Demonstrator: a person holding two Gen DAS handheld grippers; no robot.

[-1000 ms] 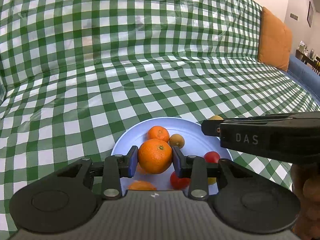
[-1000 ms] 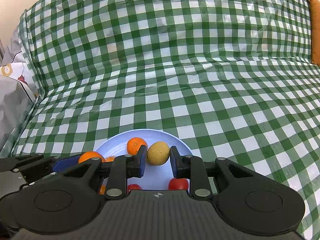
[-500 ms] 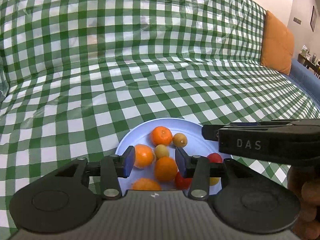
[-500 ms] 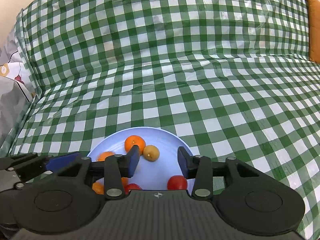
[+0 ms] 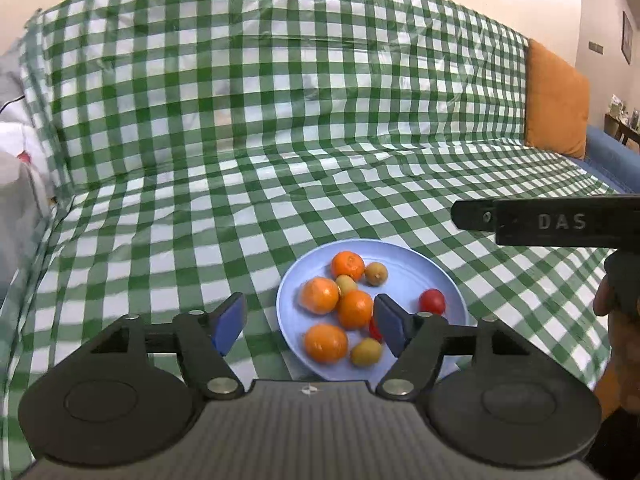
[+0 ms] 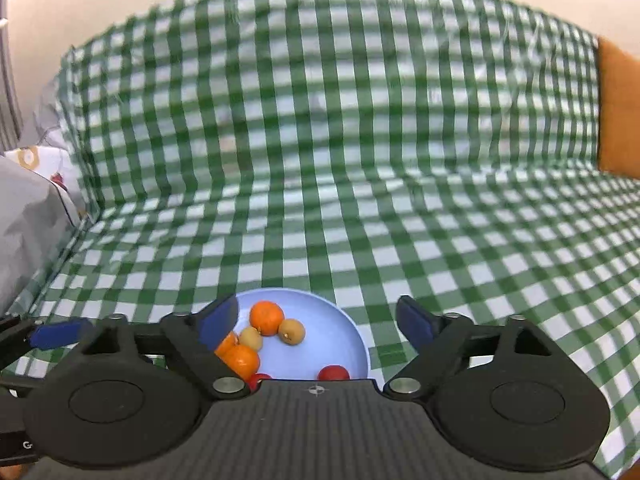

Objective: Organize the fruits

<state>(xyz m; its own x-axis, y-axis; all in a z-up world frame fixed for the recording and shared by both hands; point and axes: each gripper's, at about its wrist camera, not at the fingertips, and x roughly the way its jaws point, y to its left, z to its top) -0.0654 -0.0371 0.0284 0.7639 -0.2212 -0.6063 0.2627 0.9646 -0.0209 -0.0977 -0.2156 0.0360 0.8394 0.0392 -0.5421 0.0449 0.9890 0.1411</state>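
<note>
Both black two-finger grippers, left gripper (image 5: 308,322) and right gripper (image 6: 316,324), tilt down above the round light-blue plate (image 5: 412,258) of fruits, jaws opening, holding nothing.

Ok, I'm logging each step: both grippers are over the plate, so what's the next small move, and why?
Probably draw both back from the plate. The left gripper and right gripper have jaws opening with nothing between them, and every fruit in view, oranges included, lies on the plate. None shows on the cloth.

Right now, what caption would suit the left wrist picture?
Left gripper opening, empty, above a blue plate of oranges, small brown fruits and red tomatoes on a green checked cloth.
</note>
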